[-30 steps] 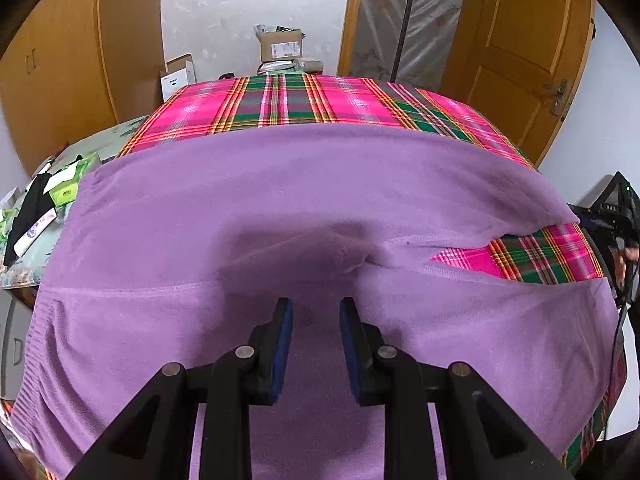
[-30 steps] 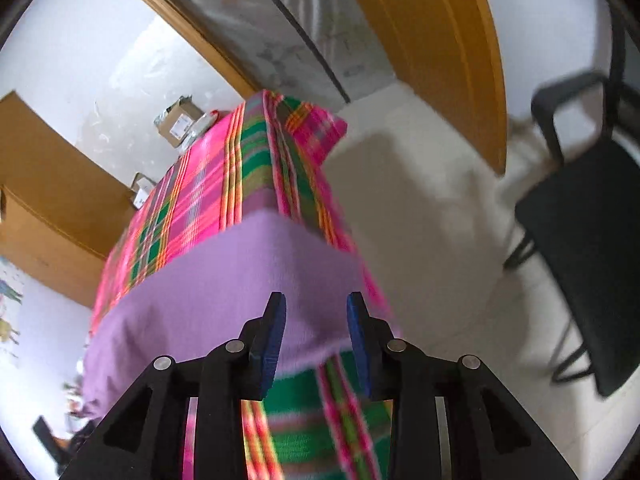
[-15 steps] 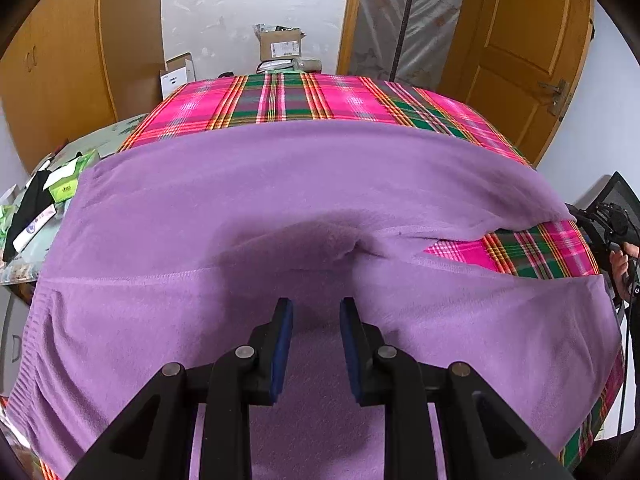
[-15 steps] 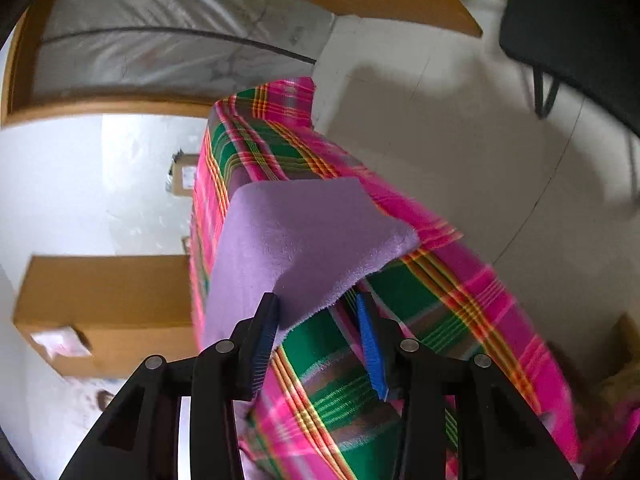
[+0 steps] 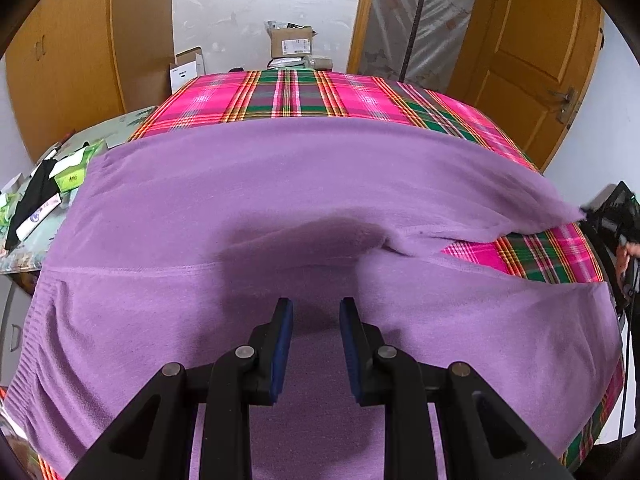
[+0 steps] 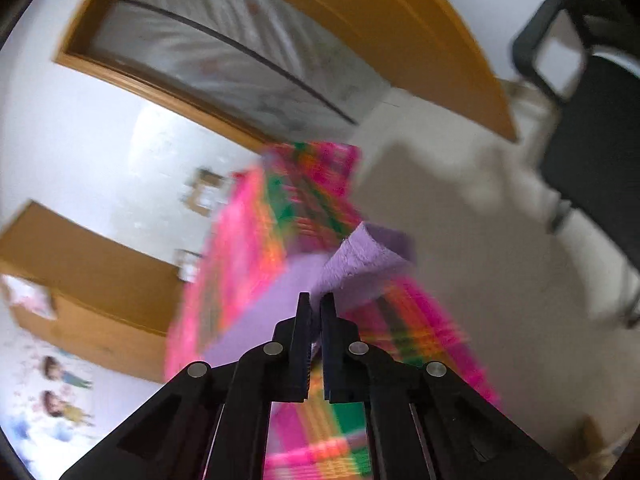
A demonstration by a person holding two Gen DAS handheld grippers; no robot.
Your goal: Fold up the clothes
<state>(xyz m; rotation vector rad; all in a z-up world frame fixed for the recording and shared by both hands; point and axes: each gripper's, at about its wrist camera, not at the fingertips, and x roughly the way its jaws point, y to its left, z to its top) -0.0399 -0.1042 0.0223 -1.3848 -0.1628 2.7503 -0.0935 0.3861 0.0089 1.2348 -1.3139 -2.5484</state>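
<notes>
A purple garment (image 5: 280, 184) lies spread across a table covered with a pink and green plaid cloth (image 5: 320, 92). My left gripper (image 5: 316, 306) hovers low over the garment's near middle, open, with only flat fabric showing in the gap. One sleeve runs off to the right, its tip (image 5: 572, 212) pulled taut at the table's edge. In the blurred right wrist view, my right gripper (image 6: 316, 300) is shut on that purple sleeve end (image 6: 368, 252), which bunches up just past the fingertips above the plaid cloth (image 6: 240, 248).
Cardboard boxes (image 5: 290, 40) stand beyond the table's far edge. A side surface with packets (image 5: 68, 172) is at the left. Wooden doors (image 5: 532, 52) lie at the back right. A black chair (image 6: 592, 152) stands on the pale floor right of the table.
The right gripper's jaws, apart around the sleeve end before, have closed on it, and the wrist has rolled. The sleeve tip now stretches farther right. The left gripper has stayed put.
</notes>
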